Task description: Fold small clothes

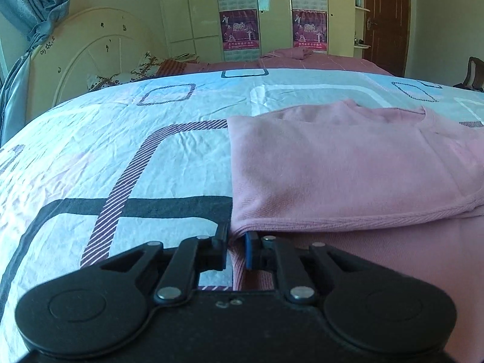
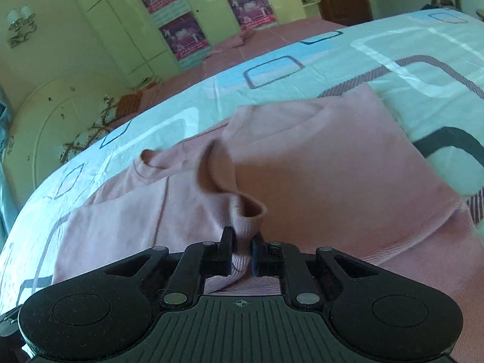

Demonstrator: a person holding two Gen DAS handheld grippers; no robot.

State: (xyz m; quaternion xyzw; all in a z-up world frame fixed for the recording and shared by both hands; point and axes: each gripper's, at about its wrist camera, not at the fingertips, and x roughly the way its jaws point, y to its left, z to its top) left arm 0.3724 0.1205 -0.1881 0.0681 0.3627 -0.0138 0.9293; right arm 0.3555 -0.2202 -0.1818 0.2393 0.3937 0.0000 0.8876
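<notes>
Item: pink top (image 1: pixel 348 175) on bedspread (image 1: pixel 121 151) | left gripper (image 1: pixel 236 249) clamps hem corner | right gripper (image 2: pixel 243 249) clamps sleeve cuff (image 2: pixel 245 227) | step: sleeve fold-in | next: likely lay cuff flat across body.

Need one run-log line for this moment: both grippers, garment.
left gripper: shut on pink sweater hem corner | right gripper: shut on ribbed cuff | sweater partly folded on bedspread

The left claw (image 1: pixel 237 243) is pointed forward and downward, and its two black fingers are drawn close together, a pink fabric edge being pinched between them. The right claw (image 2: pixel 243 243) is likewise angled downward and is seen tilted, with its fingers closed tightly on a ribbed pink cuff that is bunched between the pads.
</notes>
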